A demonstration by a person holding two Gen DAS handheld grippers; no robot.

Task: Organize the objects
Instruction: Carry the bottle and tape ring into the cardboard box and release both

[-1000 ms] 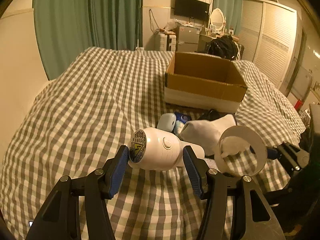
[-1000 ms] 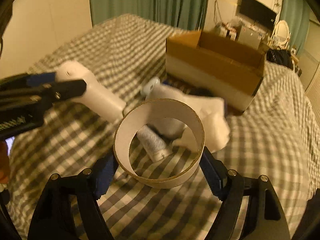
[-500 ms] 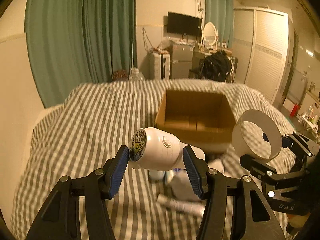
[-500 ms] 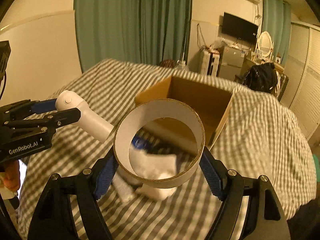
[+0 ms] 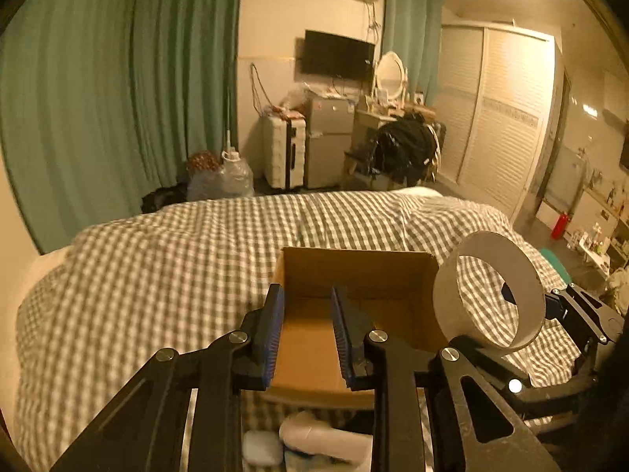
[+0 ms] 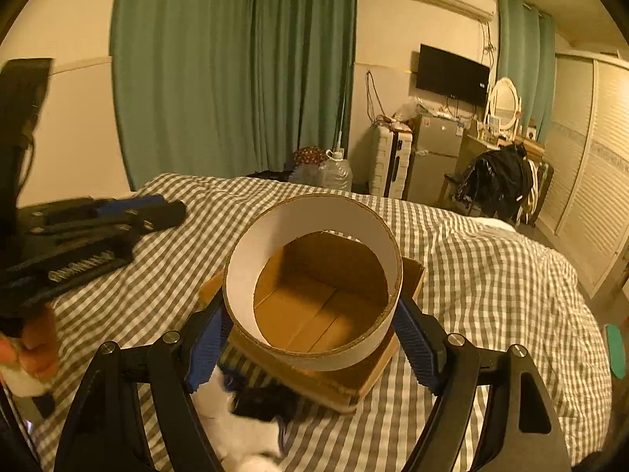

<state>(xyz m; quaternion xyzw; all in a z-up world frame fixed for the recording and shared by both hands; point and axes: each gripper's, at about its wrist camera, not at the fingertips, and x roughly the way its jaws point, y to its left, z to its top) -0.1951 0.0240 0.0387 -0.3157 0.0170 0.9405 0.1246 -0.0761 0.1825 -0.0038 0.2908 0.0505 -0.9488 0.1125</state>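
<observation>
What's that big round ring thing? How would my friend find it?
Find the checked bed with the open cardboard box on it. Just above the box, the right gripper holds a wide white cardboard ring. It is the only hollow hoop; you can see the box's floor through it.

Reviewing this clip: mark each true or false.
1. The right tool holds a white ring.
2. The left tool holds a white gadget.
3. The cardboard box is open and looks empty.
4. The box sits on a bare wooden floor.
1. True: the right tool grips the ring across its sides.
2. False: nothing is between the fingers of the left tool, and its jaws are closing.
3. True: the box shows only its bare inner walls and bottom in both views.
4. False: it sits on a checked bedcover.
</observation>
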